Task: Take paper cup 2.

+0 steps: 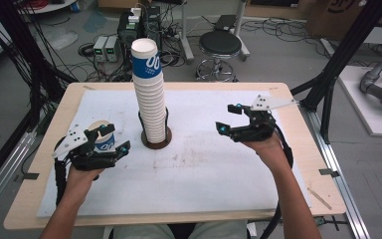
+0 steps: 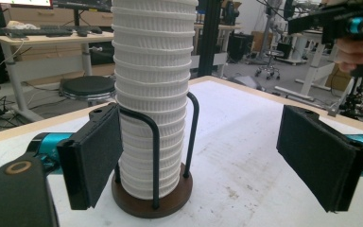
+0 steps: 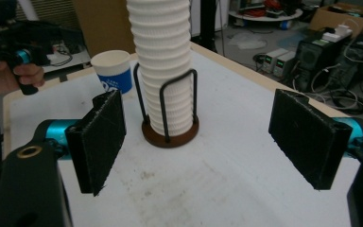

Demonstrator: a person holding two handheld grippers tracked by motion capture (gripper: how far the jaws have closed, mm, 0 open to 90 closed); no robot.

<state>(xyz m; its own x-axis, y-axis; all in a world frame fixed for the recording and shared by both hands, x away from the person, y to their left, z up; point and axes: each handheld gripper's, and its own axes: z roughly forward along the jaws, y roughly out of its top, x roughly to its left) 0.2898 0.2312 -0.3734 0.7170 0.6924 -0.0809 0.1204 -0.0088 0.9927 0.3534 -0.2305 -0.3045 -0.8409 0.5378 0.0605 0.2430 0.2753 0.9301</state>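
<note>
High view: right hand-held gripper [image 1: 227, 118] raised, level.

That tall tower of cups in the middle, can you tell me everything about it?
The tall stack of white ribbed paper cups stands upright, nested one inside another; the top cup has a blue band with white print. It sits on a round dark brown base and is hemmed in by black wire hoops. The holder rests on the white mat mid-table. Nothing else touches it.
</note>
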